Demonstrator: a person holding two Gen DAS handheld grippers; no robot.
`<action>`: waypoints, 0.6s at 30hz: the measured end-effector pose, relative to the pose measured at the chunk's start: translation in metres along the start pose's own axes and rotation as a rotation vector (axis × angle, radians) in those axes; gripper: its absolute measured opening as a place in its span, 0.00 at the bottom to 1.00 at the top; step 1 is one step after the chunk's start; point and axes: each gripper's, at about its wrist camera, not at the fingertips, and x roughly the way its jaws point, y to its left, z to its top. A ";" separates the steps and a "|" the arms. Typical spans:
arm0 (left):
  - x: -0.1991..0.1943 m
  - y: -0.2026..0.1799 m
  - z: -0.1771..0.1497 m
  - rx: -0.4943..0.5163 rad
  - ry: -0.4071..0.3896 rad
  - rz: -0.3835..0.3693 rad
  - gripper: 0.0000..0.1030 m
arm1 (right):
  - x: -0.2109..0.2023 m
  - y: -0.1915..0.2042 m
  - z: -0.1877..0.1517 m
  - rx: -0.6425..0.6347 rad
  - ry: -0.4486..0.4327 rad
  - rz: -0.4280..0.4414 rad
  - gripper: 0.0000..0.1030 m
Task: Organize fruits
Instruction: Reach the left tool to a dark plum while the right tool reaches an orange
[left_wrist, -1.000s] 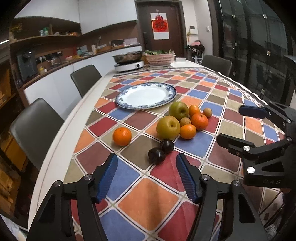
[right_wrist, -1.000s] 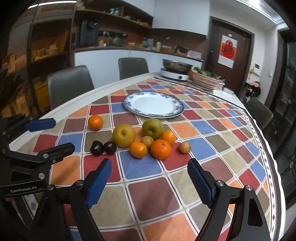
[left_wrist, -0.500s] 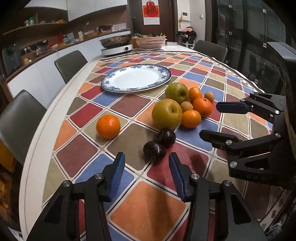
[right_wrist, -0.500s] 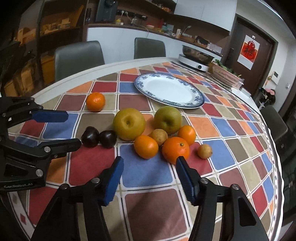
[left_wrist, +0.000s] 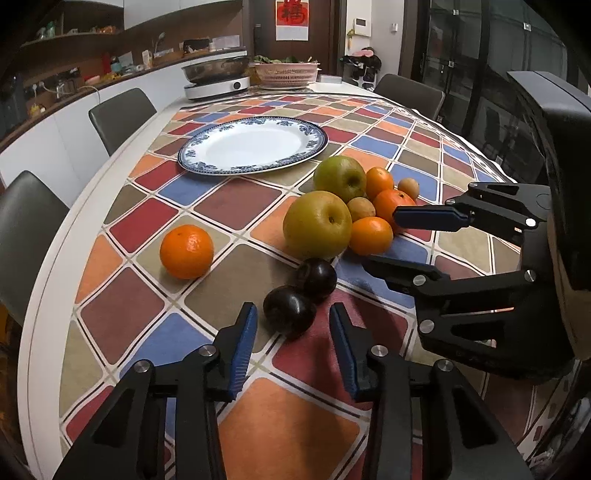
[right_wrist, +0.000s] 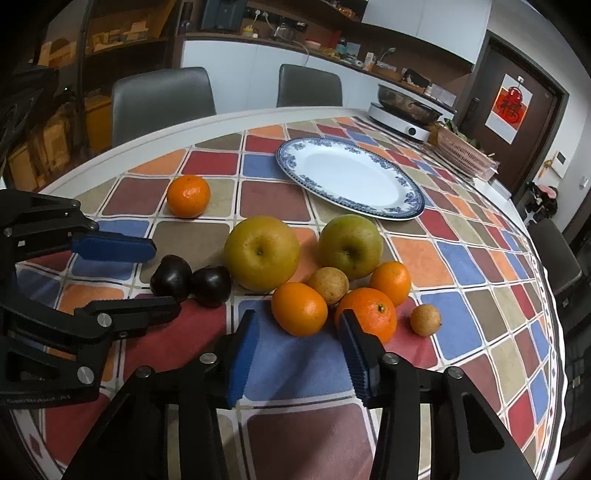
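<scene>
Left hand-held gripper (left_wrist: 293, 339) open, low at nearer dark plum (left_wrist: 289, 309); second plum (left_wrist: 316, 277) touching behind; right hand-held gripper (right_wrist: 297, 343) open before a tangerine (right_wrist: 299, 308); pears, tangerines clustered on desk (left_wrist: 55, 266); plate (left_wrist: 255, 142) beyond.

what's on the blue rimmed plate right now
Nothing shows on the plate: its white centre is bare in both views. All the fruit lies on the checked tablecloth beside it. What is under the plate is hidden.

Not much for you to read here. Red poster (left_wrist: 292, 14) on door has big 福 character, same poster (right_wrist: 509, 105) in right view. Embossed lettering on left gripper (right_wrist: 162, 280) body too blurry to read.
</scene>
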 end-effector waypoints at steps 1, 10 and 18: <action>0.001 0.001 0.000 -0.005 -0.001 -0.001 0.39 | 0.001 0.000 0.001 -0.004 0.001 -0.004 0.43; 0.006 0.006 0.001 -0.039 0.009 -0.018 0.30 | 0.010 0.006 0.005 -0.046 0.003 -0.029 0.40; -0.002 0.006 0.002 -0.044 -0.016 0.001 0.29 | 0.007 0.002 0.005 -0.028 -0.004 -0.016 0.34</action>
